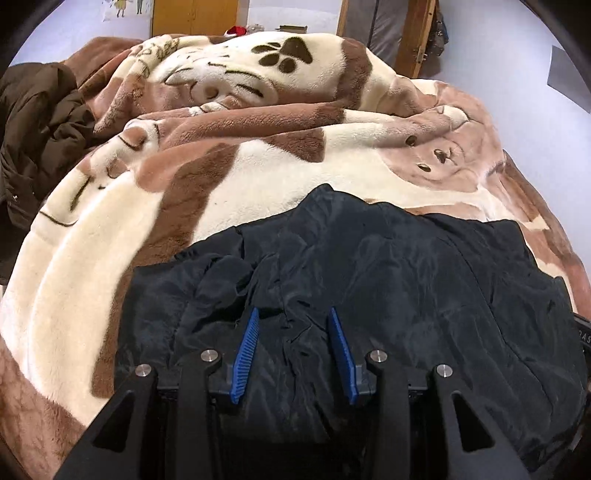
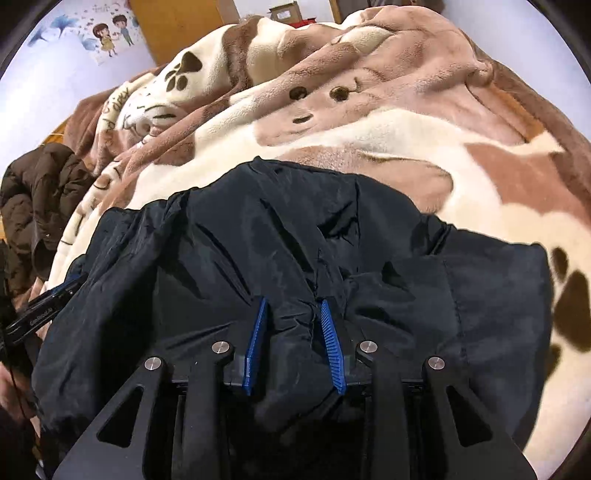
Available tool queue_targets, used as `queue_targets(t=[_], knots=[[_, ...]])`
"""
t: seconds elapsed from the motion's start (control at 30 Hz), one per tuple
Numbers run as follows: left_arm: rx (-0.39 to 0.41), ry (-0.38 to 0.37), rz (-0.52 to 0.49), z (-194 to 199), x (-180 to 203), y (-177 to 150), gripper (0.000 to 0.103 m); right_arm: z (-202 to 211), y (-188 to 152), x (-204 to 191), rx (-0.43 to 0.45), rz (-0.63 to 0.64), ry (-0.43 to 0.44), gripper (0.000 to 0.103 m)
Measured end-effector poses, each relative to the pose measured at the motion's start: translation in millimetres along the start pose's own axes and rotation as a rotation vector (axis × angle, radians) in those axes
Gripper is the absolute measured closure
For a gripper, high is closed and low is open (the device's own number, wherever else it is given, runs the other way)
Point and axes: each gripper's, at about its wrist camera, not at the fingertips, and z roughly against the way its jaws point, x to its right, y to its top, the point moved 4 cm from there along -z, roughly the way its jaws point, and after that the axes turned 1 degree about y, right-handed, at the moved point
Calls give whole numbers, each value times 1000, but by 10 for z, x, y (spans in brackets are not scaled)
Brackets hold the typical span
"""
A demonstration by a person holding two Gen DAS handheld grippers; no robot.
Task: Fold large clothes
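A large dark navy jacket (image 1: 388, 280) lies crumpled on the near part of a bed; it also shows in the right wrist view (image 2: 236, 240). My left gripper (image 1: 293, 314) has its blue pads a hand's width apart with a bunch of jacket fabric between them. My right gripper (image 2: 293, 304) has its blue pads pressed against a thick fold of the same jacket. The left gripper's black body (image 2: 44, 312) shows at the left edge of the right wrist view, beside the jacket's left side.
A plush brown and cream blanket (image 1: 221, 177) with paw prints covers the bed under the jacket, also in the right wrist view (image 2: 369, 122). A dark brown padded coat (image 1: 33, 125) is heaped at the bed's left side. Wooden furniture (image 1: 195, 16) stands against the far wall.
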Motion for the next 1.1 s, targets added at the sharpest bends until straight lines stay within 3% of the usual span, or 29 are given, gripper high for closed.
queue_targets(t=[0.1,0.23,0.33,0.4,0.5,0.57,0.73,0.87,0.93,1.1], knots=[[-6,5,9,197,20,23,62,196,46,-81,-9,2,-34,72],[65,-94,22,705,196,-84,62,669,-19,-325,83,42,3,71],[53,-194,-13,923,503,-401,62,857,-248,-496,94,34,77,70],[8,-215,-70,866,709,-645,62,841,-408,-593,77,52,94,70],[-77,-156,-112,554,826,-882,61,561,-561,-615,15,93,38,70],[-92,-151,-98,435,828,-918,61,353,-610,-529,-24,97,18,71],[-113,-155,-70,533,781,-875,61,387,-588,-585,-41,133,-22,71],[-69,-199,-49,871,753,-936,61,774,-700,-727,9,90,73,71],[-71,-190,-53,851,752,-984,61,794,-836,-830,3,108,101,71],[-114,-146,-40,490,781,-1037,61,196,-1064,-836,-119,98,73,71]])
